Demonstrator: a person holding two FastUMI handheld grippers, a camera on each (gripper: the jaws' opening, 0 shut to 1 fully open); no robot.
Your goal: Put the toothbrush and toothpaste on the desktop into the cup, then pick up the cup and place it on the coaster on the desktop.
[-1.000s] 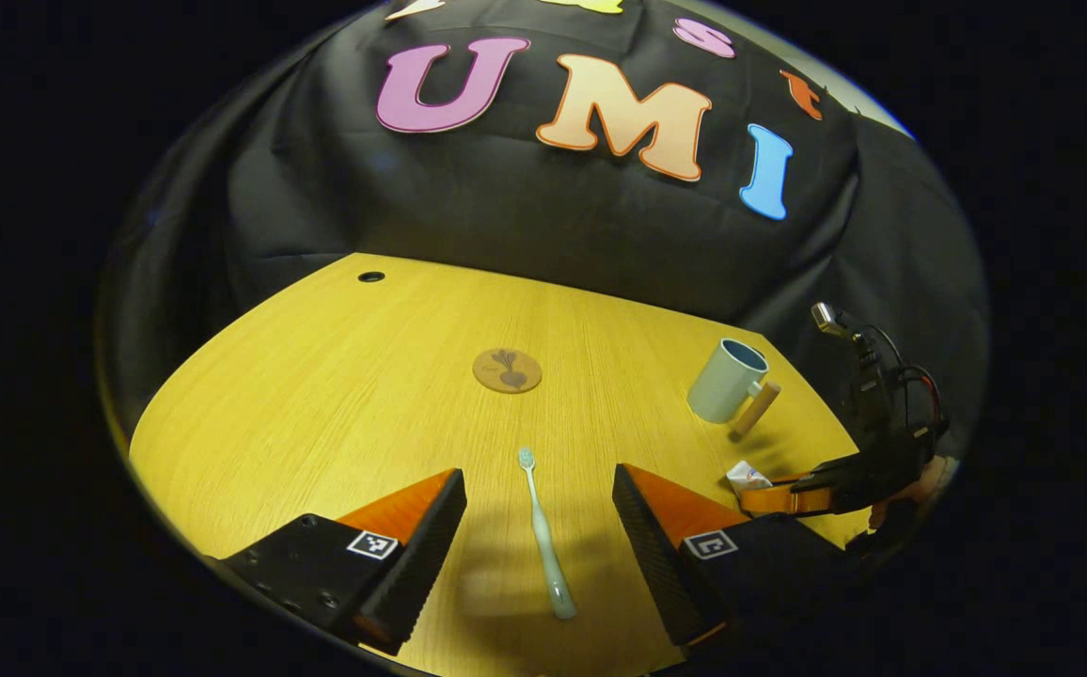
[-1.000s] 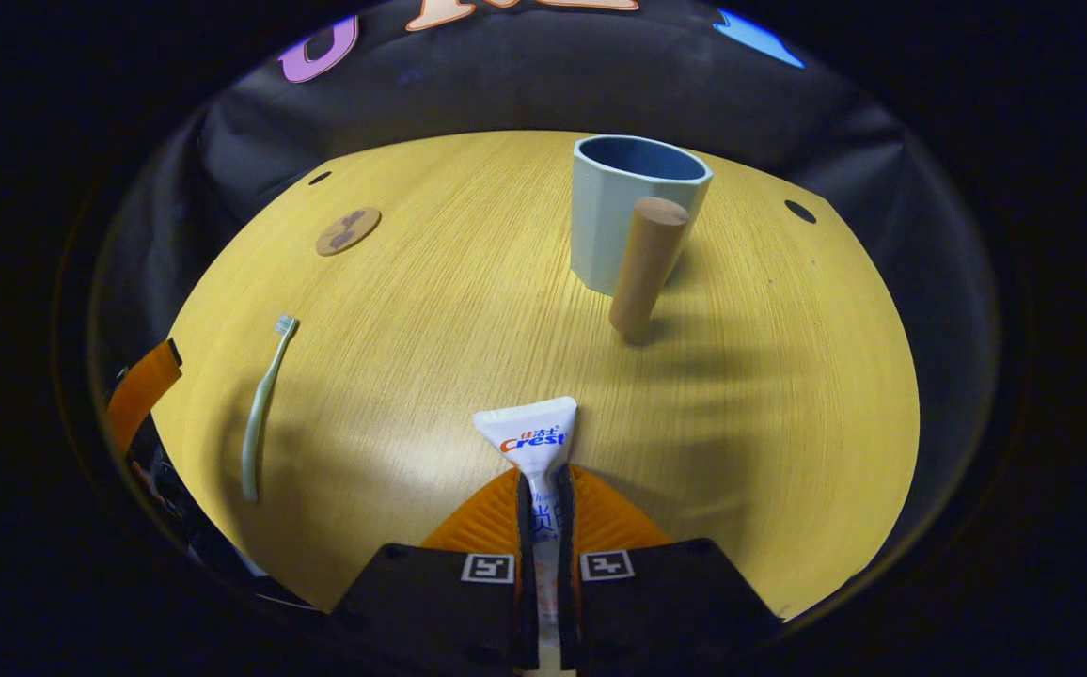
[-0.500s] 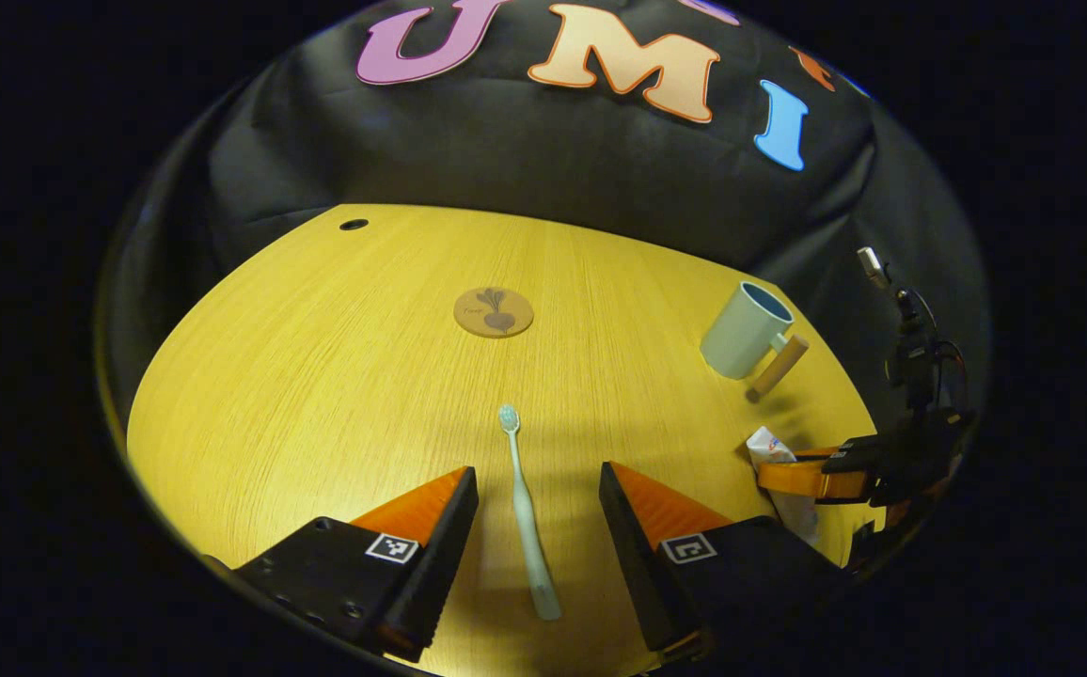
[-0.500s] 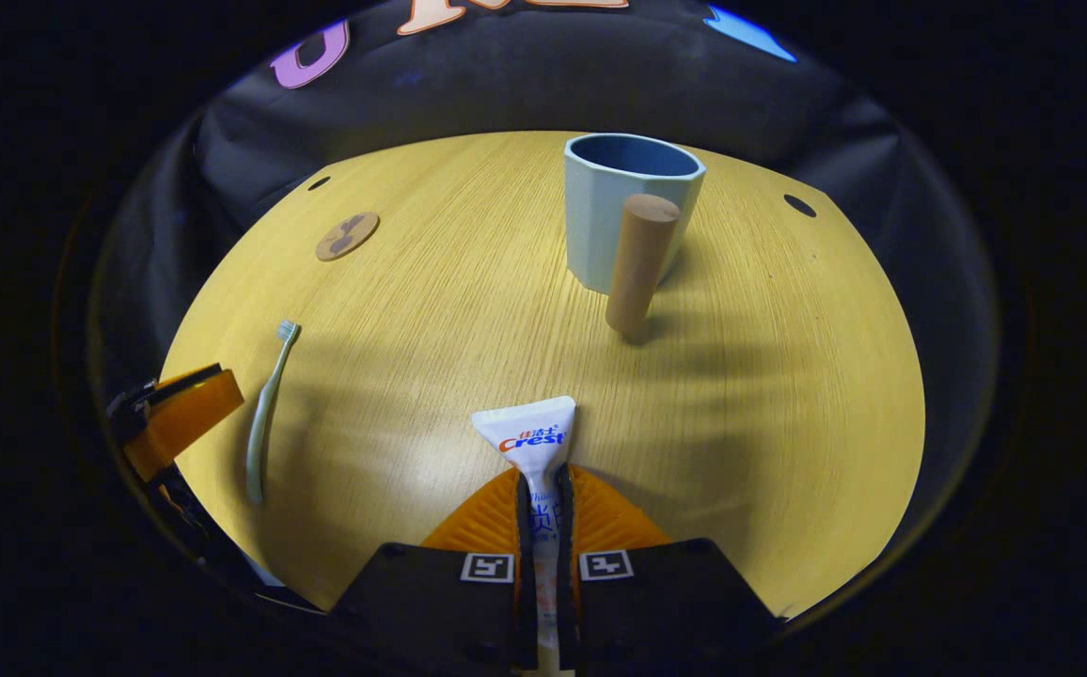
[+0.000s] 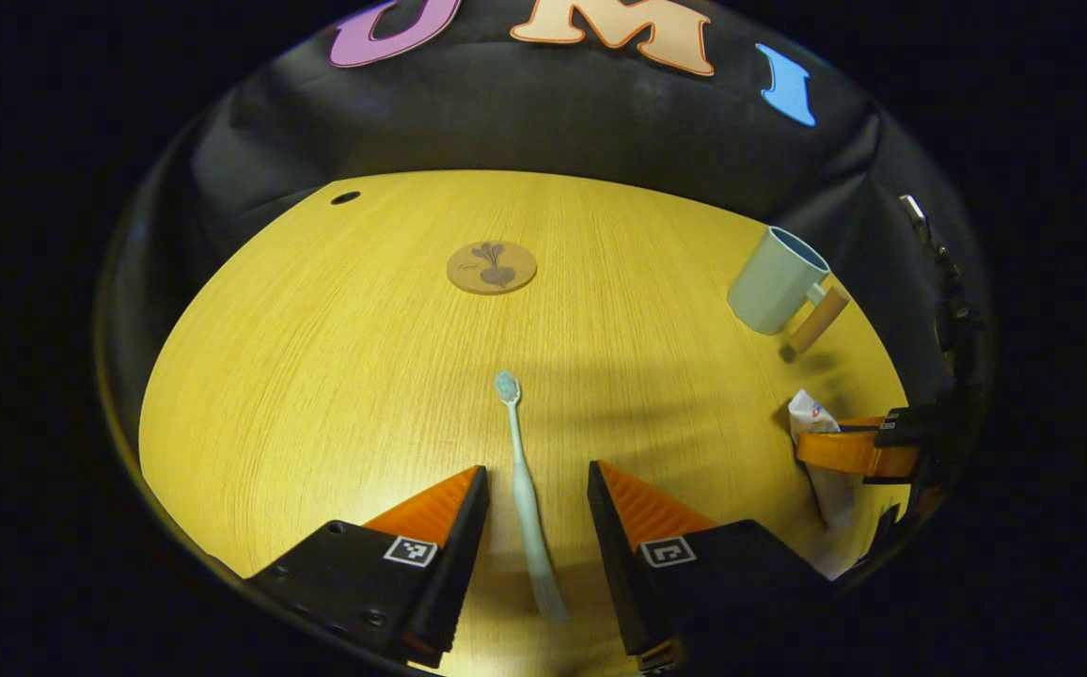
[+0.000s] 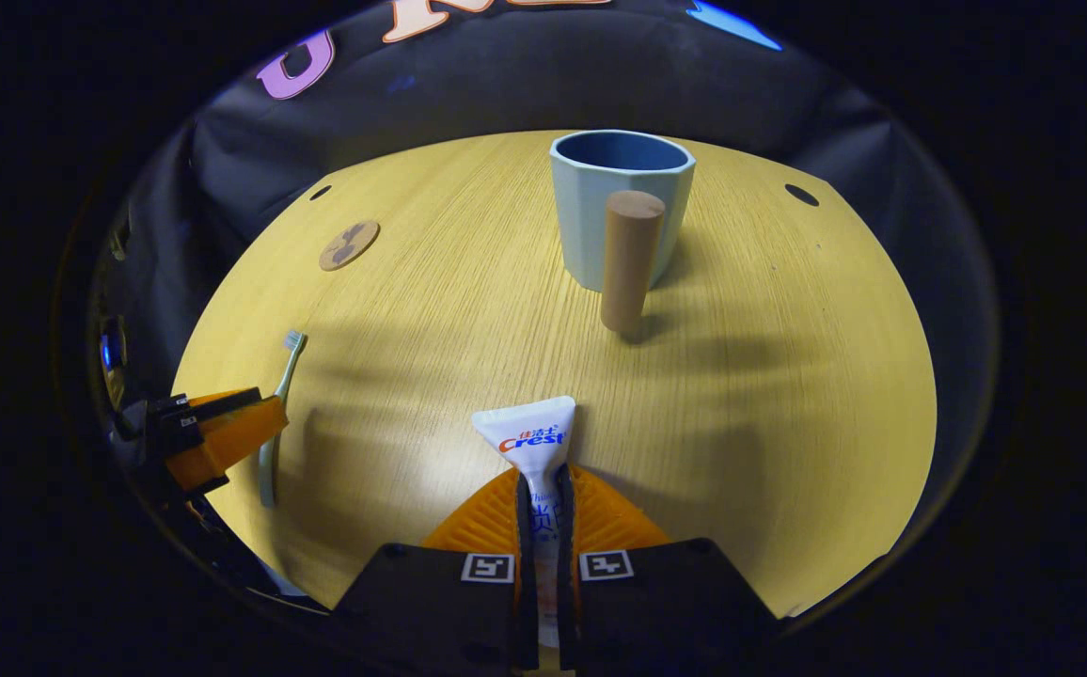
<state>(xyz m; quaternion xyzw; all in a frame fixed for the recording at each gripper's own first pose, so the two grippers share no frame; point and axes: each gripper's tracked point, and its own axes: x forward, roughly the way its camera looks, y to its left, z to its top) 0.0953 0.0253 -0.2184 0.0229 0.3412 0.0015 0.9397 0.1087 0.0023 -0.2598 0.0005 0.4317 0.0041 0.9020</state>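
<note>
In the left gripper view, the left gripper (image 5: 531, 489) is hanging low over the wooden desktop (image 5: 318, 376) with its fingers spread apart, and the pale green toothbrush (image 5: 523, 489) is lying flat between them, touching neither, its bristled head pointing toward the far side. Beyond the brush head, the round coaster (image 5: 492, 268) with a dark plant drawing is sitting flat on the far middle of the desktop, well apart from the brush. At the far right the light blue cup (image 5: 774, 280) is standing upright near the desktop's edge, its cylindrical wooden handle (image 5: 816, 322) jutting toward the near side. In the right gripper view, the right gripper (image 6: 543, 503) is clamping the white toothpaste tube (image 6: 534, 442) between both fingers, the flat crimped end sticking forward past the fingertips, just above the desktop. The cup is standing straight ahead of it on the far side, handle facing the gripper, open mouth upward. The toothbrush is lying far to the left, beside the other gripper's fingers.
</note>
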